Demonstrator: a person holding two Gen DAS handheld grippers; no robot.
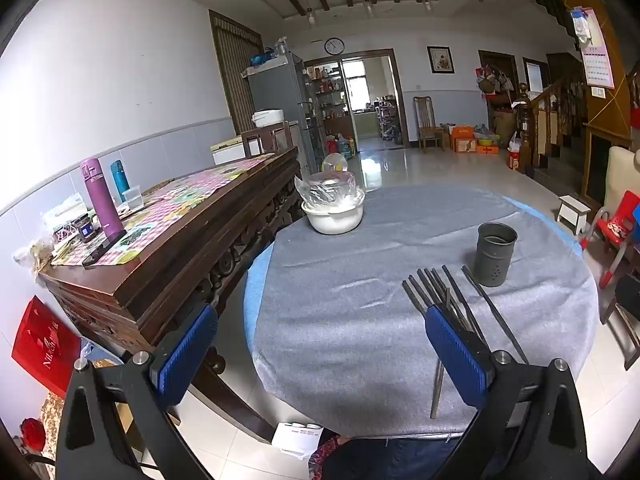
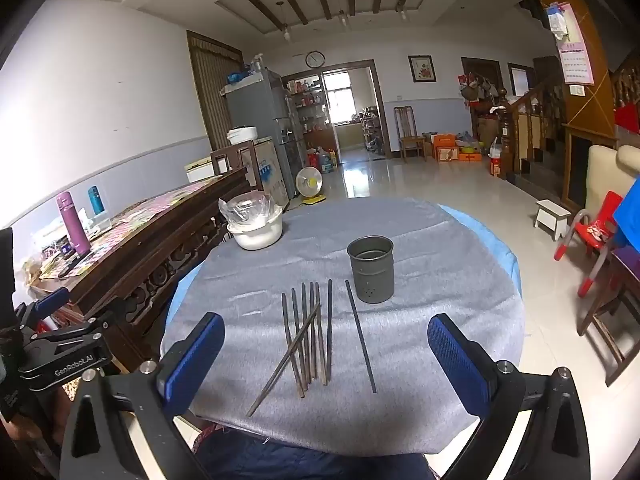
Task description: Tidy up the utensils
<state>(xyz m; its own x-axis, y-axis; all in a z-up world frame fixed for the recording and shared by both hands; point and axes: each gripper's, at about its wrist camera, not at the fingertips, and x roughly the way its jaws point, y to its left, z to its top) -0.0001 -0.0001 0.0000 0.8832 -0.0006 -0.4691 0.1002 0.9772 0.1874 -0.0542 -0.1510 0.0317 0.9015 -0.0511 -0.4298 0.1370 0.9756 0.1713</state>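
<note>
Several dark metal chopsticks [image 2: 310,332] lie in a loose bunch on the grey cloth of the round table [image 2: 440,360], one crossing the others, and a single chopstick [image 2: 360,336] lies apart to their right. Behind them stands an upright grey metal holder cup [image 2: 371,268], also seen as the holder cup [image 1: 495,254] in the left wrist view. My right gripper [image 2: 324,356] hovers open over the near table edge, the bunch lying between and beyond its blue pads. My left gripper [image 1: 320,344] is open further left; its right pad hides part of the chopsticks [image 1: 436,288].
A white bowl [image 2: 256,228] under clear plastic sits at the table's far left. A dark wooden sideboard [image 1: 160,248] with flasks stands close on the left. A red child's chair [image 2: 596,236] and a wooden chair stand to the right. Dark blue clothing of a person [image 2: 304,460] shows below the table edge.
</note>
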